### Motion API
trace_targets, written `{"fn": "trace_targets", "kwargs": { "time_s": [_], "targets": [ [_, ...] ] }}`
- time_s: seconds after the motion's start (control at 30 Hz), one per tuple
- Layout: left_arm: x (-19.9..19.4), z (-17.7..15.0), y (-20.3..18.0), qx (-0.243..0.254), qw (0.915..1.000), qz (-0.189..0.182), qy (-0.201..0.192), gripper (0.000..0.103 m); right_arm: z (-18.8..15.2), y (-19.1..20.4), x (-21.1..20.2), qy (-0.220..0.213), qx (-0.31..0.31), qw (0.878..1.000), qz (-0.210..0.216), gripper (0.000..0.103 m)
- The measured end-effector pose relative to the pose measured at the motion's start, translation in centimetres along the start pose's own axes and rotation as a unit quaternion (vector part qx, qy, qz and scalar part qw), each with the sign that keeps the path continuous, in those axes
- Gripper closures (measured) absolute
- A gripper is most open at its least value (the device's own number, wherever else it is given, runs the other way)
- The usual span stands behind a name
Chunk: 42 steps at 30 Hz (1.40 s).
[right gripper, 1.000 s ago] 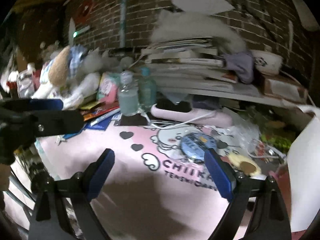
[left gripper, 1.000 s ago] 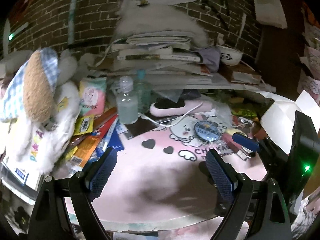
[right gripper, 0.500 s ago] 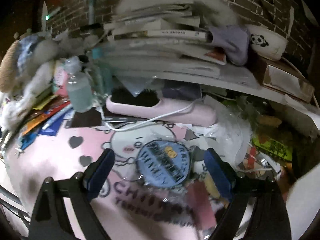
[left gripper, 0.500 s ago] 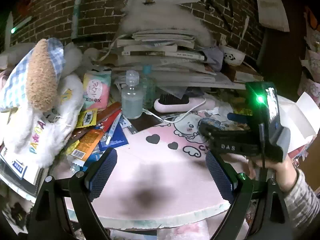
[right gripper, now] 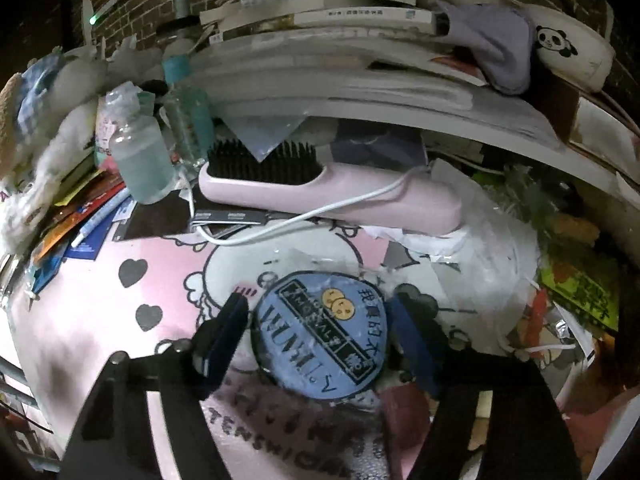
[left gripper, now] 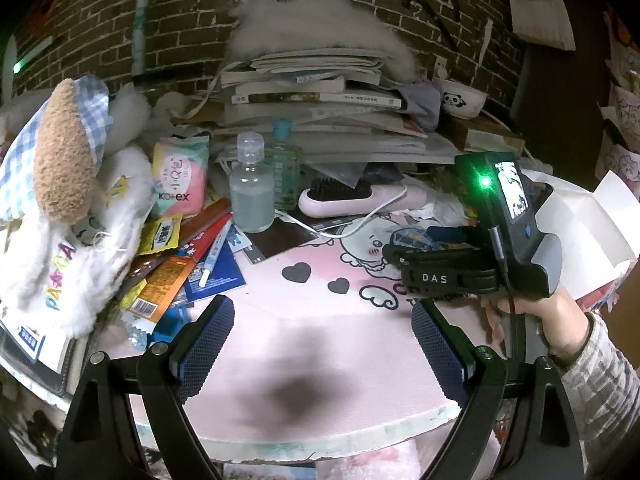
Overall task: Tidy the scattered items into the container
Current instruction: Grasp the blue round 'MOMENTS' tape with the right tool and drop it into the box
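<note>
A round blue badge (right gripper: 316, 320) in clear wrap lies on the pink cartoon mat (right gripper: 168, 344). My right gripper (right gripper: 320, 340) points down over it. Its jaws are closing with the badge between them, a pad close to each edge, and I see no firm press. In the left wrist view a hand (left gripper: 560, 320) holds that right gripper (left gripper: 436, 240) at the mat's right side. My left gripper (left gripper: 320, 344) hovers open over the mat's near part, with nothing between its fingers. A white open box (left gripper: 580, 232) stands at the far right.
A pink hairbrush (right gripper: 332, 192) with a white cable lies behind the badge. Two bottles (left gripper: 252, 196), snack packets (left gripper: 168, 280), a plush toy (left gripper: 60, 208), a high stack of books (left gripper: 312, 92) and a panda bowl (left gripper: 464, 100) crowd the back and left. Crumpled plastic (right gripper: 480, 240) lies to the right.
My right gripper swung in from the mat's middle, tipped down over the blue badge and narrowed its jaws around it. The left gripper stayed put.
</note>
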<state>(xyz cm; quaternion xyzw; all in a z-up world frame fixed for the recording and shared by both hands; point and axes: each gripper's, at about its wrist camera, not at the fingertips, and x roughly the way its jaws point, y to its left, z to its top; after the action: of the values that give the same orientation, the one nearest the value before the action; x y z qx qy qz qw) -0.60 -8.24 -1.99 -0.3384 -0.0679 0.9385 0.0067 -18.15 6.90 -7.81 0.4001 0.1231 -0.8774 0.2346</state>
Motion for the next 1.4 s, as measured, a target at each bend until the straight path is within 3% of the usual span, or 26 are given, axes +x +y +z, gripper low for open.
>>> {"fn": "trace_targets", "kwargs": {
  "time_s": [0.43,0.7,1.0,1.2,1.4],
  "targets": [
    [-0.2,-0.3,-0.1,0.005,1.0000,0.001,0.005,0.014,-0.9,1.6,-1.8,-0.017,-0.020,0.999,0.021,0.040],
    [0.1,-0.4,-0.7,0.010,0.9999,-0.004,0.010,0.014,-1.2,3.3,-7.1,-0.069,-0.050,0.996,0.025,0.040],
    [0.9,0.2,-2.2,0.013,0.9997,-0.015,0.013,0.014,-2.1,1.9,-13.9,-0.116,-0.041,0.992,0.030,0.040],
    [1.2,0.9,-3.9,0.021,0.9993,-0.028,0.011,0.014,-2.3,-0.4,-18.1,-0.153,-0.045,0.987,-0.029,0.040],
    [1.5,1.6,-6.3,0.040,0.9980,-0.049,0.010,0.014,-3.1,-6.1,-21.7,-0.150,-0.011,0.986,-0.072,0.040]
  ]
}}
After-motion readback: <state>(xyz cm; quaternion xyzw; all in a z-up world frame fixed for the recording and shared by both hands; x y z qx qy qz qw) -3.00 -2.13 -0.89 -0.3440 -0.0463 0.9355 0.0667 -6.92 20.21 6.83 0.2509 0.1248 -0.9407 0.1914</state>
